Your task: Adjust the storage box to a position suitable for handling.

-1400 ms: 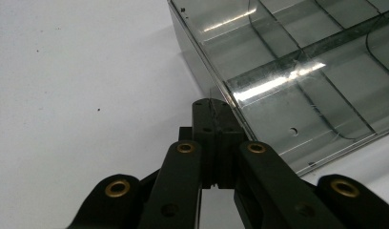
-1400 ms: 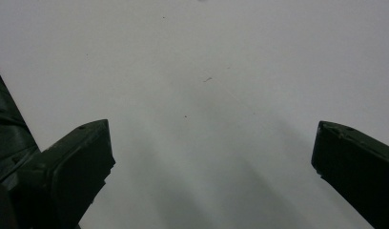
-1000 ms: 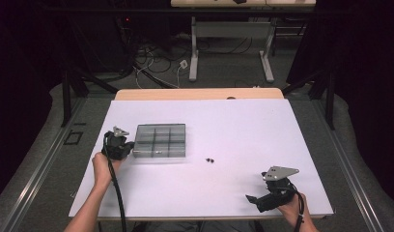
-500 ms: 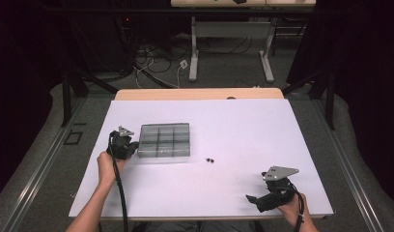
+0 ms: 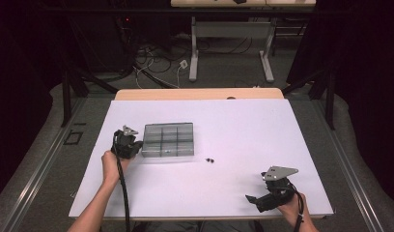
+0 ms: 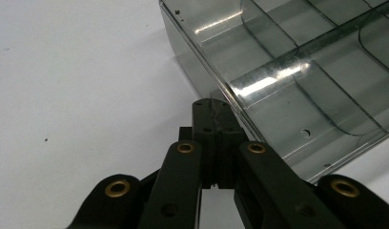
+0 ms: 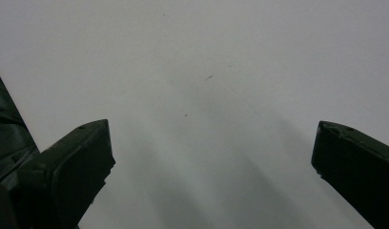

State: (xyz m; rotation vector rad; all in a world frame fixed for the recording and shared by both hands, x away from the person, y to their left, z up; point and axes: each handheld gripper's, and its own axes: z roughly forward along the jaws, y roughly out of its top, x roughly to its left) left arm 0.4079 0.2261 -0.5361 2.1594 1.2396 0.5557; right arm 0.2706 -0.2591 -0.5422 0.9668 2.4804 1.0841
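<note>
Item: clear smoky plastic compartment box (image 5: 168, 140), left of centre on the white table (image 5: 233, 125); long axis across the table, open side apparently up.

Left gripper (image 6: 212, 114): jaws pressed together at its left rim.

Right gripper (image 7: 211, 143): spread, empty.

Risk: a push could skid the light box into the 2 small black parts (image 5: 210, 159).

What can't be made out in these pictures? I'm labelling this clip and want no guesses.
- High view: the two small dark bits on the table are too small to identify.
- High view: what lies in the clear compartment box is lost in glare.
- Left gripper view: the shut left gripper meets the box's edge; whether it pinches the wall is hidden by its own jaws.
</note>
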